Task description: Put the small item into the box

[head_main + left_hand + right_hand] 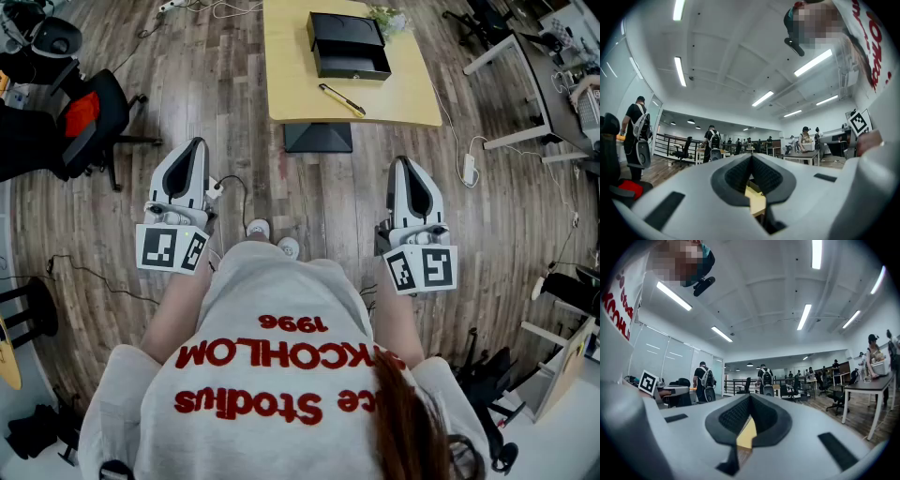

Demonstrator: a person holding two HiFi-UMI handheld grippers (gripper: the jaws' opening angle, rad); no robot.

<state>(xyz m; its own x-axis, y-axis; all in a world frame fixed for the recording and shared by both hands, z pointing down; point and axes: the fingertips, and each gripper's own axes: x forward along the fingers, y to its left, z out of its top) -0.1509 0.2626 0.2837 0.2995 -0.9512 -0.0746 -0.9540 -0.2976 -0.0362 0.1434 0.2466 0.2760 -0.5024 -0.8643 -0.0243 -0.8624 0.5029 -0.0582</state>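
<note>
The small item [341,99], a slim yellow-and-black tool, lies flat and slanted on the near right part of the light wooden bench [291,75], close to its front edge. The black box [348,45] stands at the far end of the same bench, apart from the item, with its lower front section set forward of the upper part. A small greenish bunch [389,19] sits just beside the box's right corner. Both claws are well apart from the bench, held low in front of the person's waist over the plank floor [234,112], and both point forward toward the bench. The left claw [195,145] is at the person's left with its marker cube [173,248] next to the bare forearm, and the right claw [401,161] is level with it on the other side, its marker cube [422,267] likewise close to the body. In the left gripper view the left claw [751,157] is clenched, its dark pads meeting at the tip with nothing between them. The right gripper view shows the right claw [750,398] clenched and empty in the same way. An office chair [89,117] with a red patch stands on the floor at far left.
</note>
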